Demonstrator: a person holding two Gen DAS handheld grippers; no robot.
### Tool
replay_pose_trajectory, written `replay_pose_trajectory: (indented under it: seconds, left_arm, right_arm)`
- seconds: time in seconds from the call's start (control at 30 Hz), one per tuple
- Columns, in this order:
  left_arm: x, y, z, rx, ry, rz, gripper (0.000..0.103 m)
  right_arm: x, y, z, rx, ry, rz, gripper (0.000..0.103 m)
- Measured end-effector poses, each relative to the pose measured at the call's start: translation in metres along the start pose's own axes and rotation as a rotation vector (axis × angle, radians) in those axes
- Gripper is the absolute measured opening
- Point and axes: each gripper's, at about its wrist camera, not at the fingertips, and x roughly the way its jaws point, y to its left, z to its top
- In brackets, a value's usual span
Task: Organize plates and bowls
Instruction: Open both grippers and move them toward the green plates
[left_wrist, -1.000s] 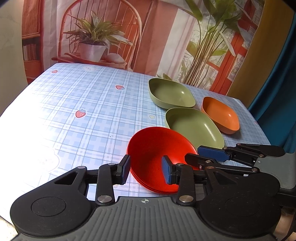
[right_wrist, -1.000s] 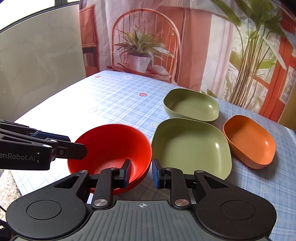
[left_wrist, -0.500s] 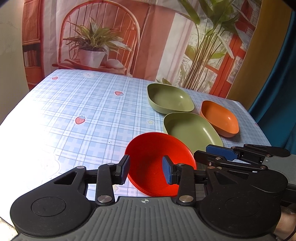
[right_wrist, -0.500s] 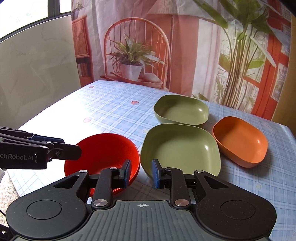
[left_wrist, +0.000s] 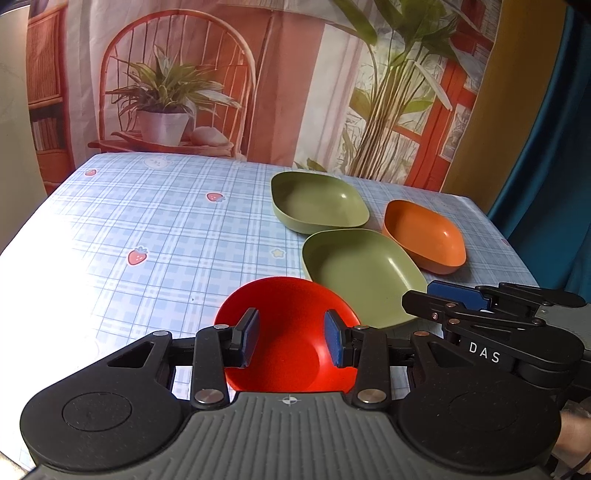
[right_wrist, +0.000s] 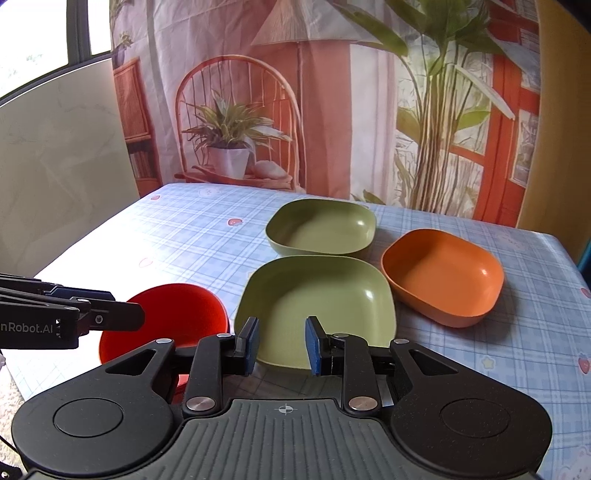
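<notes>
I have both grippers hovering over the near edge of the table (left_wrist: 155, 229), side by side and apart from each other. My left gripper (left_wrist: 291, 341) is released, its blue pads spread with nothing between them; through the gap I look down into the red bowl (left_wrist: 284, 332), which sits at the near edge, toward the left of the group. My right gripper (right_wrist: 281, 345) is also released and holds nothing; it points at the near rim of the shallow green dish (right_wrist: 317, 306), which sits just right of the red bowl, close to the near edge. I cannot tell whether those two rims touch. Behind it, toward the far edge, sits the deeper green bowl (right_wrist: 321, 229), so close that the two green rims look like they meet. The orange bowl (right_wrist: 443, 277) sits to the right of both green pieces, near the table's right edge, just beside them. All four stand upright on the blue checked tablecloth (right_wrist: 192, 229) with its strawberry print.
</notes>
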Motion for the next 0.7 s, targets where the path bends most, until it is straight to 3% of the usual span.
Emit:
replay_pose_trajectory:
  seconds: [0.7]
  left_arm:
    - [0.032, -0.048, 0.028, 0.096, 0.009, -0.051, 0.040]
  right_arm:
    - [-0.007, -0.090, -0.007, 0.061, -0.015, -0.132, 0.028]
